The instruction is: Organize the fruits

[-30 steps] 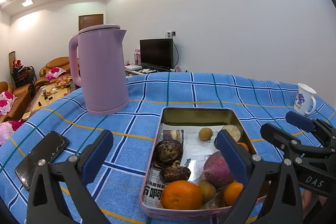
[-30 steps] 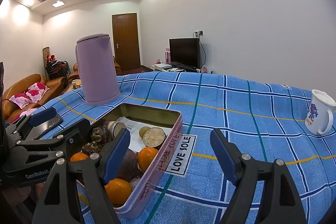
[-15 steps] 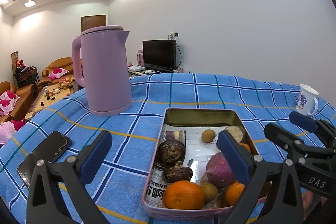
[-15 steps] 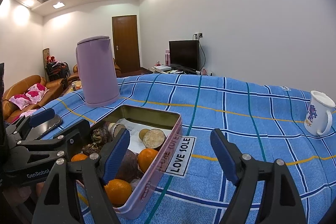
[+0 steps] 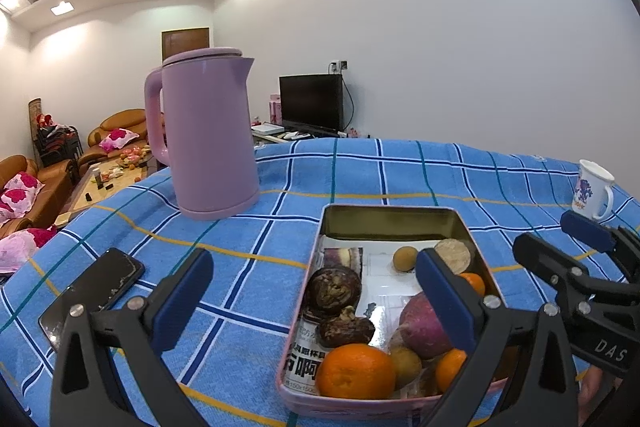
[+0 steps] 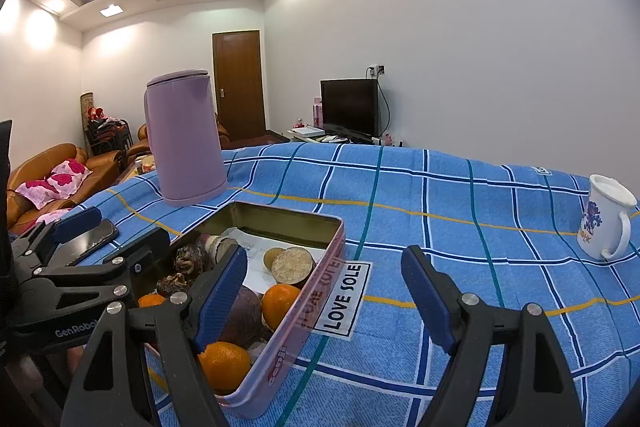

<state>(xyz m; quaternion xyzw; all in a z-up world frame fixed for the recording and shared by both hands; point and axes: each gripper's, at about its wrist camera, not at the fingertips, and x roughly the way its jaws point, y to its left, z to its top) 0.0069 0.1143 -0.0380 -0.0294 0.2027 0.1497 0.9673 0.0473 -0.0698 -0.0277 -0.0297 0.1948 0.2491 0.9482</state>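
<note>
Your left gripper [image 5: 312, 295] and right gripper [image 6: 324, 291] both hover spread wide, holding nothing, over the near end of the pink tin [image 5: 394, 217]. Behind the tin stands one purple kettle [image 5: 208, 135]; one phone [image 5: 90, 291] lies left of it, one mug [image 6: 606, 223] far right. Three oranges [image 5: 356, 371] show among the fruit; your right finger [image 5: 448, 303] hides part.

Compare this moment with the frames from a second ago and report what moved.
The left gripper drifted slightly left and back; the kettle and tin shifted rightward in its view. Nothing was gripped or released: both it and the right gripper stayed open and empty. The fruit, phone and mug kept their places.
</note>
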